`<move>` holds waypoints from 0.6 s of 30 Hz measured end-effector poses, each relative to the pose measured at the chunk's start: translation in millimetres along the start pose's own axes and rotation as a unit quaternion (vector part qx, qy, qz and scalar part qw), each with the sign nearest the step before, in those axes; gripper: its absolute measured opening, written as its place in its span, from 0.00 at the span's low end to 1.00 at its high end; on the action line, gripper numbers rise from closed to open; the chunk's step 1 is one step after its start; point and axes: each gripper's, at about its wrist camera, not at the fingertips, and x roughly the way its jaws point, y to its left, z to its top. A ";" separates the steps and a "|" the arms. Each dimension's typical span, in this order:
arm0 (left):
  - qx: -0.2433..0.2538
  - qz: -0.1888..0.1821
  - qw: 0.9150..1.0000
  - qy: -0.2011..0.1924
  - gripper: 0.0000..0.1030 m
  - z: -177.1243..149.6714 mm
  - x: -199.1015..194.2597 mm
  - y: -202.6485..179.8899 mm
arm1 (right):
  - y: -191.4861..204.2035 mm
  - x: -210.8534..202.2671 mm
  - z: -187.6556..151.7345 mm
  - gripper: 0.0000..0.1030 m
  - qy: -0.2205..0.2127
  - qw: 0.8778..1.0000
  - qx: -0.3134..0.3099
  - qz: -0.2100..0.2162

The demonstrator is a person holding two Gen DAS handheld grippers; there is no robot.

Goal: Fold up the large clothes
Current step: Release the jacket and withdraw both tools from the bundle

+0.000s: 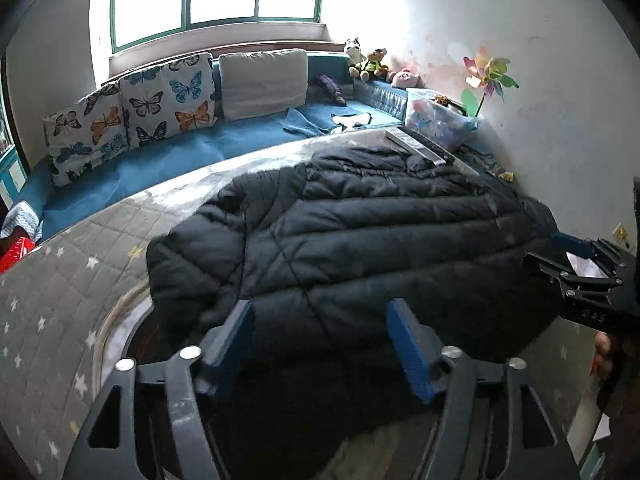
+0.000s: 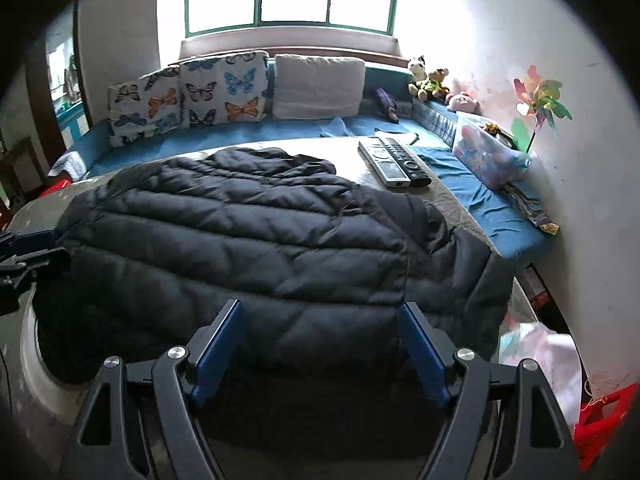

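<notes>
A black quilted puffer jacket (image 1: 360, 232) (image 2: 248, 232) lies spread flat on a table covered with a grey star-patterned quilt (image 1: 60, 300). My left gripper (image 1: 320, 308) hovers over the jacket's near edge, its blue-padded jaws open with nothing pinched between them. My right gripper (image 2: 321, 306) stands open over the near edge on the other side, also empty. In the left wrist view the right gripper (image 1: 576, 264) shows at the jacket's right end. In the right wrist view the left gripper (image 2: 24, 248) shows at the jacket's left end.
Two remote controls (image 2: 394, 160) lie on the table beyond the jacket. Behind is a blue sofa (image 1: 160, 160) with butterfly cushions (image 1: 168, 96). A clear plastic box (image 2: 488, 152) with a pinwheel (image 2: 540, 100) stands by the wall. A red stool (image 2: 604, 416) is at lower right.
</notes>
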 end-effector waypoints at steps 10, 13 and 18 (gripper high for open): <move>0.006 0.042 0.998 -0.043 1.00 -59.4 -74.2 -14.5 | 30.6 -37.8 -33.4 0.85 -0.019 1.000 -0.012 -0.004; 0.009 0.050 0.997 -0.051 1.00 -72.7 -93.3 -17.7 | 38.6 -49.4 -43.5 0.85 -0.022 1.000 -0.007 0.003; 0.005 0.065 0.996 -0.059 1.00 -94.5 -121.3 -19.1 | 53.0 -66.3 -58.0 0.85 -0.031 0.999 -0.011 -0.008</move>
